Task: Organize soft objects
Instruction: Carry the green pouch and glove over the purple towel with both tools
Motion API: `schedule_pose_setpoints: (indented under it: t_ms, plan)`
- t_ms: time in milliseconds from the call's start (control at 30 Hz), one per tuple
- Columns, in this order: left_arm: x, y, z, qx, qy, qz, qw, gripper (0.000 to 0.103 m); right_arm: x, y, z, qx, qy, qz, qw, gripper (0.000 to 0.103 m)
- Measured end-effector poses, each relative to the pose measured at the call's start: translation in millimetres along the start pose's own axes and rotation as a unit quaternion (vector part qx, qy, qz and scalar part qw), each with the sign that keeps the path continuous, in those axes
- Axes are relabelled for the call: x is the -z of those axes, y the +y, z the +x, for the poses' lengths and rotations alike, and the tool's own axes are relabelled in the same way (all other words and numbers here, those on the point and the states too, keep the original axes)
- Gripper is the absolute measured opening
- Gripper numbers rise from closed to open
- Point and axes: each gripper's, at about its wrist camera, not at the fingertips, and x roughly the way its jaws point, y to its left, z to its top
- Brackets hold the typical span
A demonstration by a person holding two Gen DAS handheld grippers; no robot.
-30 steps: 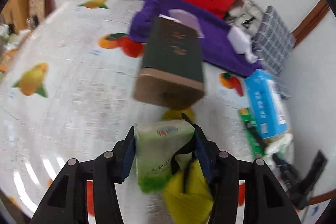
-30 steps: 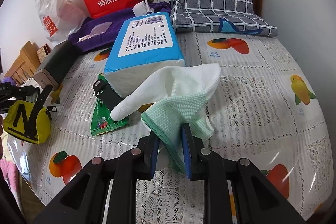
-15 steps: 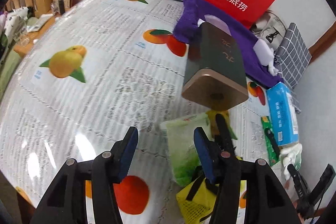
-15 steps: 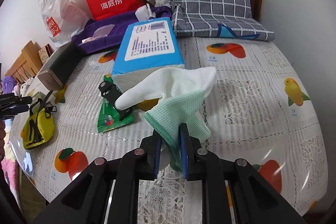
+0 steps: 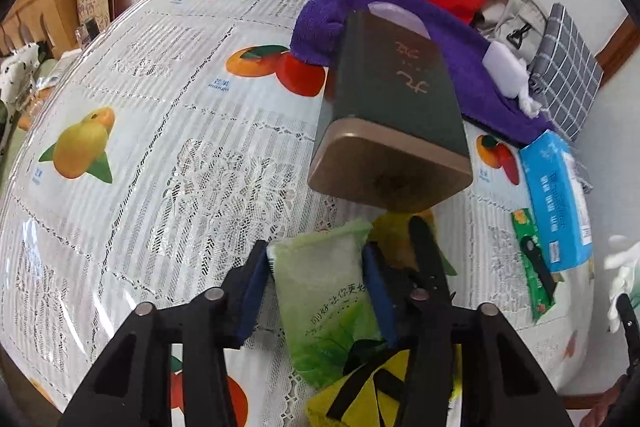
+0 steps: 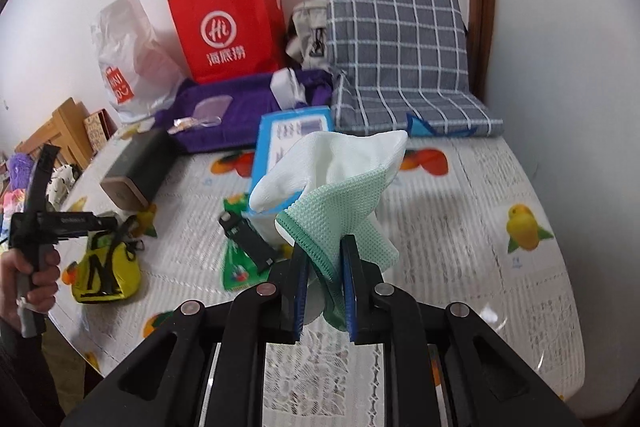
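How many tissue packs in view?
2. The green tissue pack sits between the left gripper pads; the blue tissue pack lies mid-table behind the glove. More may be hidden in the bags.

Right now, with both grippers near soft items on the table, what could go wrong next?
1. The right gripper pinches only the cuff of the glove, so the glove could slip out.
2. The left gripper straddles the green tissue pack close to the yellow pouch; closing could snag the pouch's black strap.
3. The dark box lies just ahead of the pack and could be nudged.
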Motion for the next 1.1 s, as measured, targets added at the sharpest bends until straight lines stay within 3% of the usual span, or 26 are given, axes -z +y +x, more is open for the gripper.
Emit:
schedule_pose_setpoints:
  t_ms: [467,1100]
  plan:
    - [-16.8,25.9,-56.7,0.038,-0.054,-0.032,0.9973,0.041,-28.1,30.4,5.5,-0.025,-0.013,-0.030,0.999,0.016]
    - [-58.0,-22.8,-100.2,0.045,-0.101,0.015,0.9938,0.041,-74.8,47.4,18.0,-0.044,-0.018,-0.036,0.998,0.016]
